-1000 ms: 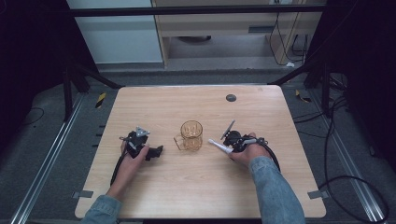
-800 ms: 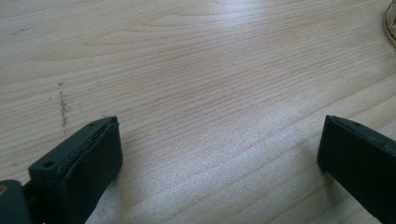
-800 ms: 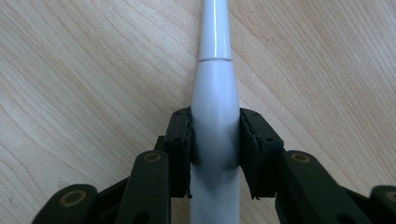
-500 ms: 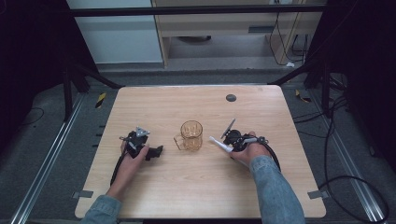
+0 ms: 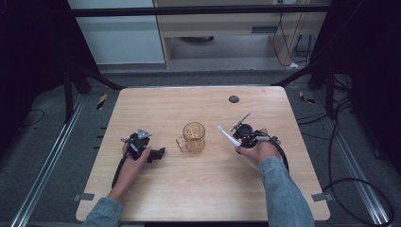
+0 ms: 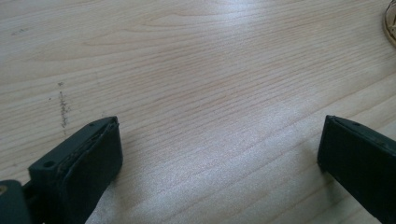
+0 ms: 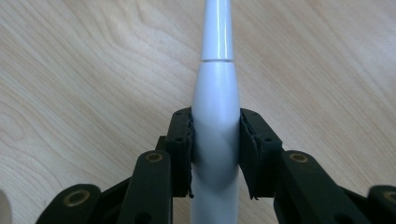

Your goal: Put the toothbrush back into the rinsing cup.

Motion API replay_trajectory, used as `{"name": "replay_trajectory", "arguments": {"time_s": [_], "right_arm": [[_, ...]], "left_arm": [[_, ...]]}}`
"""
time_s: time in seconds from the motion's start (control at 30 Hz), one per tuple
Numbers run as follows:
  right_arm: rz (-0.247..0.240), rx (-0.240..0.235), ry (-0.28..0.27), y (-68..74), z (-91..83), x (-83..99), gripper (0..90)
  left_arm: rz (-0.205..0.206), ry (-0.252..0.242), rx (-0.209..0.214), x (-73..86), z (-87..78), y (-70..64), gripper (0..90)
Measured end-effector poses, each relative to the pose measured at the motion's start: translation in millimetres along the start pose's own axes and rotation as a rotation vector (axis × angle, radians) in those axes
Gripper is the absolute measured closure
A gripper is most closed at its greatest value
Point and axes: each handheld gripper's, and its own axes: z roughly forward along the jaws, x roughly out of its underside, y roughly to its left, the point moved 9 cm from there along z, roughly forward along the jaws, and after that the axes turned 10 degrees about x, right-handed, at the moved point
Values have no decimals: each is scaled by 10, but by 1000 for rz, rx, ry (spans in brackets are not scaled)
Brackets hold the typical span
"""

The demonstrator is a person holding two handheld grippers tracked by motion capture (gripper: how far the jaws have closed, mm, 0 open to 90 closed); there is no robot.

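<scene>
An amber glass mug (image 5: 193,137) stands upright near the middle of the wooden table (image 5: 198,189), handle toward the front left. My right gripper (image 5: 235,142) is to its right, shut on a white tapered stick (image 5: 227,135) whose tip points at the mug and stops short of it. In the right gripper view the white stick (image 7: 216,88) runs straight out from between the fingers (image 7: 180,140) of my right gripper (image 7: 215,144). My left gripper (image 5: 159,153) rests left of the mug and is open. In the left gripper view, bare wood lies between its fingers (image 6: 93,154), and the mug's rim (image 6: 391,23) shows at the top right.
A small dark round disc (image 5: 233,99) is set into the table at the back. Cables trail from both grippers toward the front edge. Metal rails and dark frame legs (image 5: 71,90) flank the table. A low cabinet (image 5: 227,33) stands behind it.
</scene>
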Motion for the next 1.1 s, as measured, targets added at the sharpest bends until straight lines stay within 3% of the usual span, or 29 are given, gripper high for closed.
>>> {"name": "replay_trajectory", "arguments": {"time_s": [0.4,0.57,1.1], "right_arm": [[61,21,-123,-39,-189,-169,669],[101,15,-201,-41,-287,-270,669],[140,18,-307,8,-426,-474,669]], "left_arm": [[1,0,1,0,0,0,0],[2,0,2,0,0,1,0],[2,0,2,0,0,1,0]]}}
